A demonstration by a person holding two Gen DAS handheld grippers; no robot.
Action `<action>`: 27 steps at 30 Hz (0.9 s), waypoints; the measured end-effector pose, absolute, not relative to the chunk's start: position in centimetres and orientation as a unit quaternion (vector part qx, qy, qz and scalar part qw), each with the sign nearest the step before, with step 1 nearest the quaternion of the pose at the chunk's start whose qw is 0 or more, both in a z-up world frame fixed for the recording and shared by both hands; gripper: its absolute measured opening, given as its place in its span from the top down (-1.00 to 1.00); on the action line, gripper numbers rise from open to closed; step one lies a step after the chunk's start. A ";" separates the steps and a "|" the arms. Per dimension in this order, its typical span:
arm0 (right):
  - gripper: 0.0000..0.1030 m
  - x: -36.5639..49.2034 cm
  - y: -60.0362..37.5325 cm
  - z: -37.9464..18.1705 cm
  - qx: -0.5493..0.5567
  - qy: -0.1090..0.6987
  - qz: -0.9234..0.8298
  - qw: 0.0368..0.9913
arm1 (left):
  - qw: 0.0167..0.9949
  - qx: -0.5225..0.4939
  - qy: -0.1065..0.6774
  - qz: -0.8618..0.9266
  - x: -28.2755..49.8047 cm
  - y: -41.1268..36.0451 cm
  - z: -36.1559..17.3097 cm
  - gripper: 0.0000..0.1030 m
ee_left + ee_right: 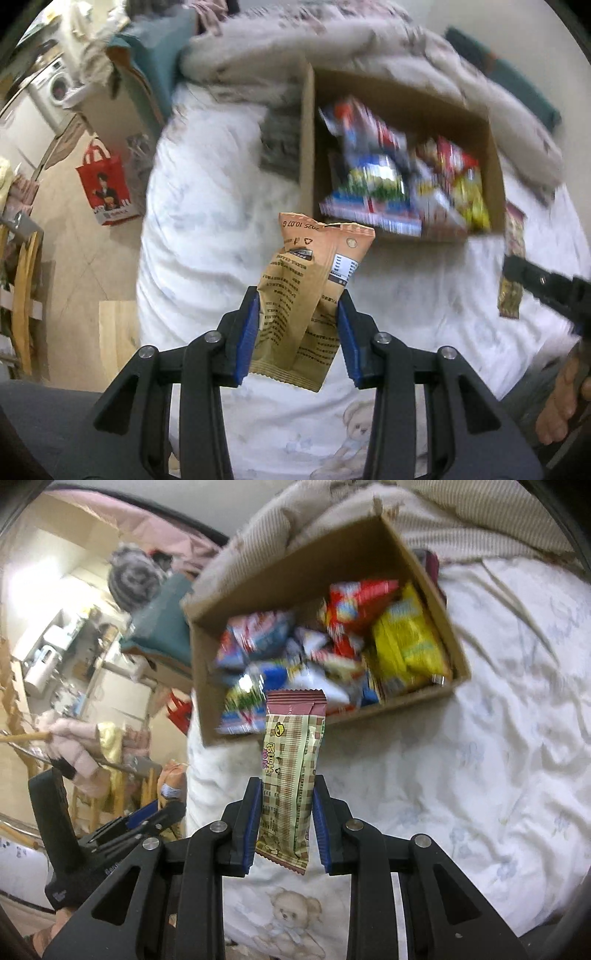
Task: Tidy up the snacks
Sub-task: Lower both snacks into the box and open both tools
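At the far left of the left wrist view a washing machine (55, 86) stands against the wall, and below it a red tote bag (107, 184) sits on the tiled floor beside the bed. The bed is covered by a white sheet (207, 206) with a teddy bear print near the bottom edge. In the middle, the left gripper (298, 306) is clamped on an orange-brown snack packet (306, 295), its blue pads (246, 332) pressing both sides of the wrapper, which stands up between them clear of the sheet. Behind and to the right lies an open cardboard box (308, 147) on the bed, crowded with bright snack bags (384, 177) that are blurred. Further right the other tool's black fingers reach in, holding a dark-edged packet, with a hand (561, 398) at the lower corner. In the right wrist view, the left tool appears low at the left, carrying its orange packet. In the centre the right gripper (287, 794) is closed on a long checked snack bar (291, 775) with a maroon top edge, held upright above the sheet and in front of the box's near wall. The box holds red, blue and yellow bags (406, 646).
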State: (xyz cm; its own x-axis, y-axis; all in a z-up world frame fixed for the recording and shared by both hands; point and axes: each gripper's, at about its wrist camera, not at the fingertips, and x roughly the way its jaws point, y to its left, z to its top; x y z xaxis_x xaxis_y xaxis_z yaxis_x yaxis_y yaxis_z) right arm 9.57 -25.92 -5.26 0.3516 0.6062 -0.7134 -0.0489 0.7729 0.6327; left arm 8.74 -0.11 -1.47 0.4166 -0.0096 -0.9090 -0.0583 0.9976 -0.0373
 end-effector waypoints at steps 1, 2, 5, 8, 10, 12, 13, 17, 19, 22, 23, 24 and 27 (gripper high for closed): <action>0.46 9.8 -26.4 -4.9 0.273 0.519 0.209 0.782 | 0.845 -0.035 0.533 0.017 9.0 -0.1 -0.6 0.30; 0.46 10.1 -26.7 -4.5 0.280 0.511 0.206 0.786 | 0.851 -0.036 0.524 0.019 8.7 -0.1 0.3 0.30; 0.46 11.1 -28.1 -3.9 0.292 0.497 0.197 0.793 | 0.862 -0.032 0.505 0.021 10.5 0.8 2.0 0.30; 0.46 12.3 -28.8 -3.9 0.292 0.493 0.184 0.799 | 0.865 -0.044 0.500 0.014 12.5 0.8 2.8 0.30; 0.46 13.4 -29.0 -4.0 0.289 0.493 0.177 0.801 | 0.867 -0.043 0.497 0.010 13.7 0.2 3.2 0.30; 0.46 14.4 -29.0 -4.0 0.283 0.493 0.172 0.804 | 0.869 -0.035 0.493 0.004 14.8 -0.8 3.4 0.30; 0.46 15.0 -29.0 -4.0 0.282 0.491 0.170 0.806 | 0.869 -0.033 0.493 0.000 15.3 -1.2 3.4 0.30; 0.46 16.6 -29.2 -3.8 0.274 0.486 0.173 0.812 | 0.871 -0.022 0.490 -0.017 17.3 -3.5 3.2 0.30; 0.46 17.4 -29.1 -3.8 0.271 0.484 0.175 0.813 | 0.872 -0.018 0.489 -0.023 18.3 -4.4 3.1 0.30; 0.46 19.0 -28.6 -4.2 0.268 0.485 0.184 0.812 | 0.877 -0.004 0.481 -0.027 19.8 -5.8 3.0 0.30; 0.46 19.3 -28.5 -4.4 0.267 0.486 0.186 0.811 | 0.878 0.001 0.478 -0.028 20.3 -6.3 2.9 0.30; 0.46 19.8 -28.3 -4.6 0.266 0.489 0.188 0.809 | 0.879 0.006 0.476 -0.030 20.9 -6.7 2.8 0.30; 0.46 21.0 -28.0 -5.0 0.269 0.490 0.194 0.806 | 0.878 0.011 0.478 -0.032 22.2 -7.5 2.4 0.30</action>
State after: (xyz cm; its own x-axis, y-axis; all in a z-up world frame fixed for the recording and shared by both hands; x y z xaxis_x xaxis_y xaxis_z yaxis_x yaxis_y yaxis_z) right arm 20.99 -27.97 -4.97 0.4443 0.5766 -0.6856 -0.0485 0.7797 0.6243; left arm 22.20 -7.48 2.37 0.5412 -0.0459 -0.8397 0.0666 0.9977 -0.0116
